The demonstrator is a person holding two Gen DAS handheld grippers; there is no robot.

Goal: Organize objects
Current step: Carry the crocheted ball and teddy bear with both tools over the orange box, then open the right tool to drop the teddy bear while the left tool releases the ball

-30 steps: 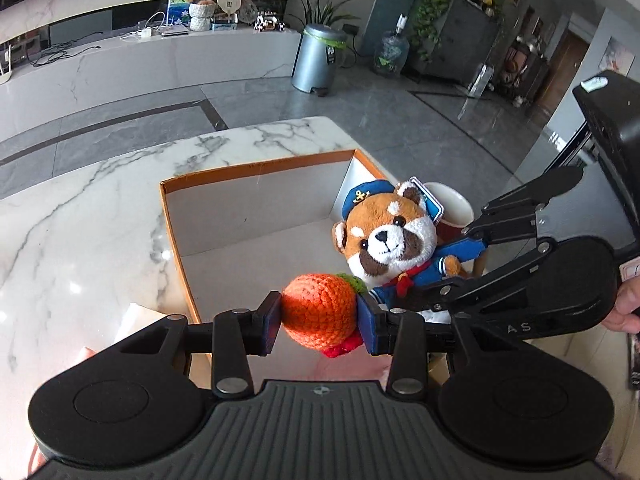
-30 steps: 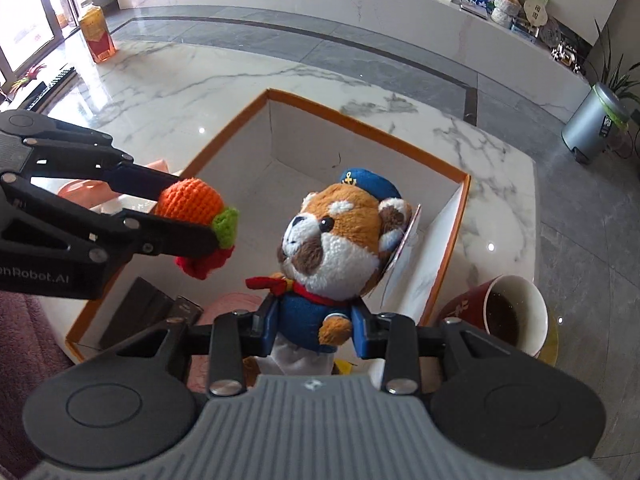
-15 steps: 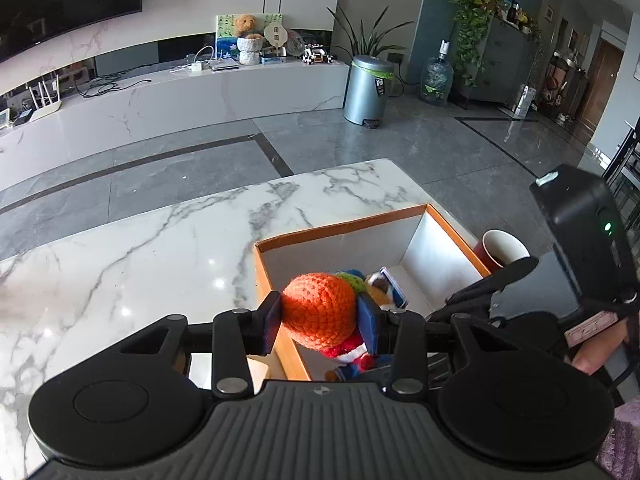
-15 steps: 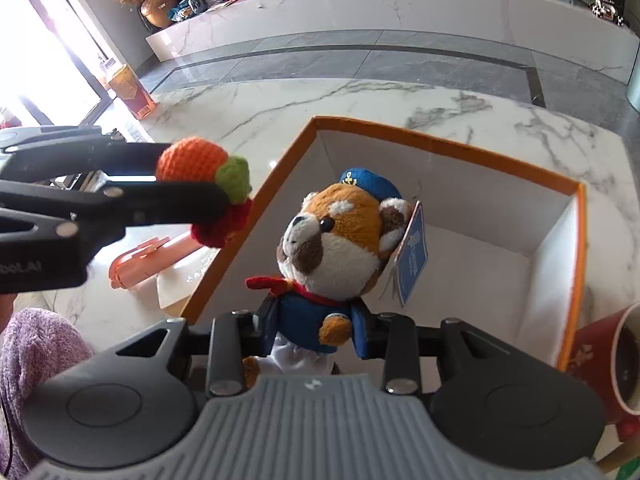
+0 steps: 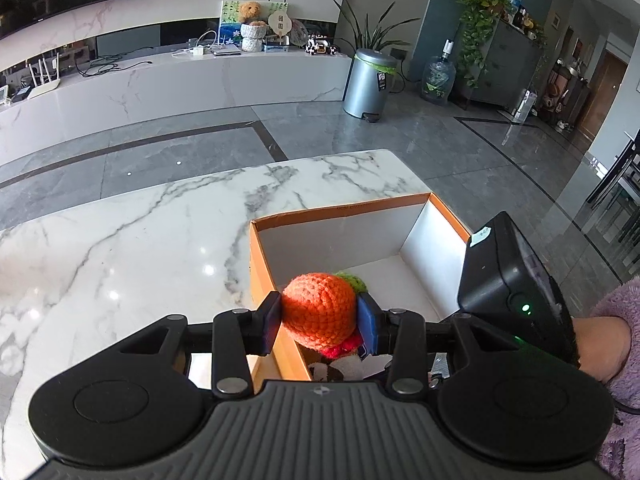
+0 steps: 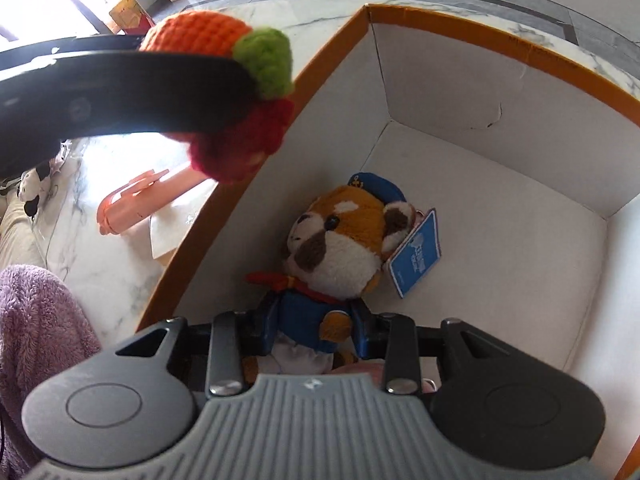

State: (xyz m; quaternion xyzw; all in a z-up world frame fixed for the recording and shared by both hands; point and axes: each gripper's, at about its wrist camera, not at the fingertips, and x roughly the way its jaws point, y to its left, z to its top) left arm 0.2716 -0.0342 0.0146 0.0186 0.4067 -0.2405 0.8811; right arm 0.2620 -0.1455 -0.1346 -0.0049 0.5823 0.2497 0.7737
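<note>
The left gripper (image 5: 319, 322) is clenched on a crocheted orange toy (image 5: 319, 309) (green and red knit parts at its far end), held above the near left rim of the orange-edged box (image 5: 338, 213) on the marble table (image 5: 140, 240). The right gripper (image 6: 313, 330) grasps a plush red panda (image 6: 340, 240) by its blue body, low inside the box near the left wall, blue tag (image 6: 416, 256) to its right.

Marble table (image 5: 140, 240): orange-rimmed box (image 5: 340, 210), pink item (image 6: 132, 204), white card (image 6: 176, 224).
</note>
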